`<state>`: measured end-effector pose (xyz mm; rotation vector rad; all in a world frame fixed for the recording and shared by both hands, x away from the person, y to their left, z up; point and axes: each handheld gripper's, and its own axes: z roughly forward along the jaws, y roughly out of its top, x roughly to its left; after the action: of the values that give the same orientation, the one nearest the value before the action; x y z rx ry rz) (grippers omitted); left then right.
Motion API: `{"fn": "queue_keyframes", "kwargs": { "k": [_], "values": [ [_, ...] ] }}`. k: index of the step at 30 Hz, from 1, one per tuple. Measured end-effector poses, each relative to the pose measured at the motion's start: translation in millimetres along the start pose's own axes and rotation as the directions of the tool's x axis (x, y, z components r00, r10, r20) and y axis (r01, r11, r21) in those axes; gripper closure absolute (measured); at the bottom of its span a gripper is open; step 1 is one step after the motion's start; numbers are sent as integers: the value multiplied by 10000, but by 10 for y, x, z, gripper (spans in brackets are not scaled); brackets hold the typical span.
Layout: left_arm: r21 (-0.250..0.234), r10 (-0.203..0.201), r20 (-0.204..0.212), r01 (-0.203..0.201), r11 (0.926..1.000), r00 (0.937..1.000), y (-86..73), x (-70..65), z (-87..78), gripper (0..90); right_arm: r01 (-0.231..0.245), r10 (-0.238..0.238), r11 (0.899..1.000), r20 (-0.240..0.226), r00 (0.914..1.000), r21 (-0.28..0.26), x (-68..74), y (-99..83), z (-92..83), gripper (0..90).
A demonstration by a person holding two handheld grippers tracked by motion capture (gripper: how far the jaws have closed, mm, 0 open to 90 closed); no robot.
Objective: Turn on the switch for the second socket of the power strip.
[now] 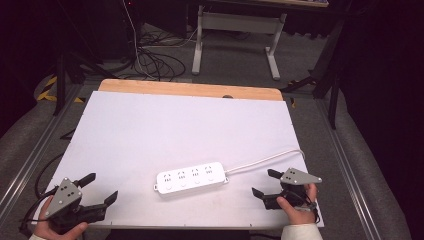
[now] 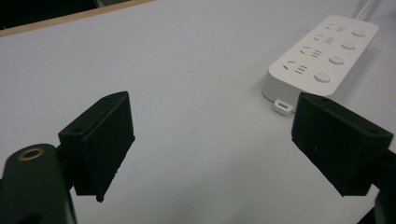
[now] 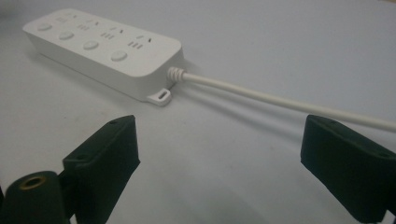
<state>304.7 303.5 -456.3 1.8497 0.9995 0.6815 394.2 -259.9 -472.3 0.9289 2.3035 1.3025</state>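
At the bottom corners of the high view, the person's hands hold the two tools low over the white table (image 1: 150, 125): the left gripper (image 1: 101, 188) at lower left and the right gripper (image 1: 263, 182) at lower right, each with its jaws spread wide and nothing between them. Both are angled inward toward the middle, which reads as a ready stance, each hand set to come in on one end of what lies between them. Just above them in the frame, at lower centre, the white power strip (image 1: 191, 178) lies flat on the table, sockets and buttons facing up, apart from both grippers. Its long axis runs left to right across the picture, tilted so the right end sits slightly higher. From that right end the white cord (image 1: 265, 161) leaves, curving toward the table's right edge, so the strip's free end points at the left gripper. Farther back, a wooden strip (image 1: 190, 89) borders the table's far edge.
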Motion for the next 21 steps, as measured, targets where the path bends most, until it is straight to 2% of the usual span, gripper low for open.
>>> {"fn": "queue_keyframes", "kwargs": {
  "k": [4, 9, 12, 17, 21],
  "values": [
    [-172, -68, 11, 68, 9998, 10000, -38, 15, -8, 138, 15, -19, 9996, 118, 9999, 265, 16, -85, -3, 128],
    [-255, -107, -4, 107, 9996, 9999, -38, 14, 14, 138, 94, -99, 9998, 220, 9997, 200, 13, -103, -27, 140],
    [-353, -17, -264, 8, 9994, 9997, -29, 6, -4, 138, 228, -234, 9996, 356, 9991, 152, 32, -86, -42, 209],
    [-427, -22, -288, 10, 9991, 9996, -29, 30, -16, 148, 367, -369, 9993, 351, 9987, 71, 44, -76, -70, 188],
    [-424, 148, -318, -162, 9990, 9994, -24, 22, -8, 148, 408, -411, 9991, 233, 9989, 116, 47, -82, -57, 175]
  ]
}}
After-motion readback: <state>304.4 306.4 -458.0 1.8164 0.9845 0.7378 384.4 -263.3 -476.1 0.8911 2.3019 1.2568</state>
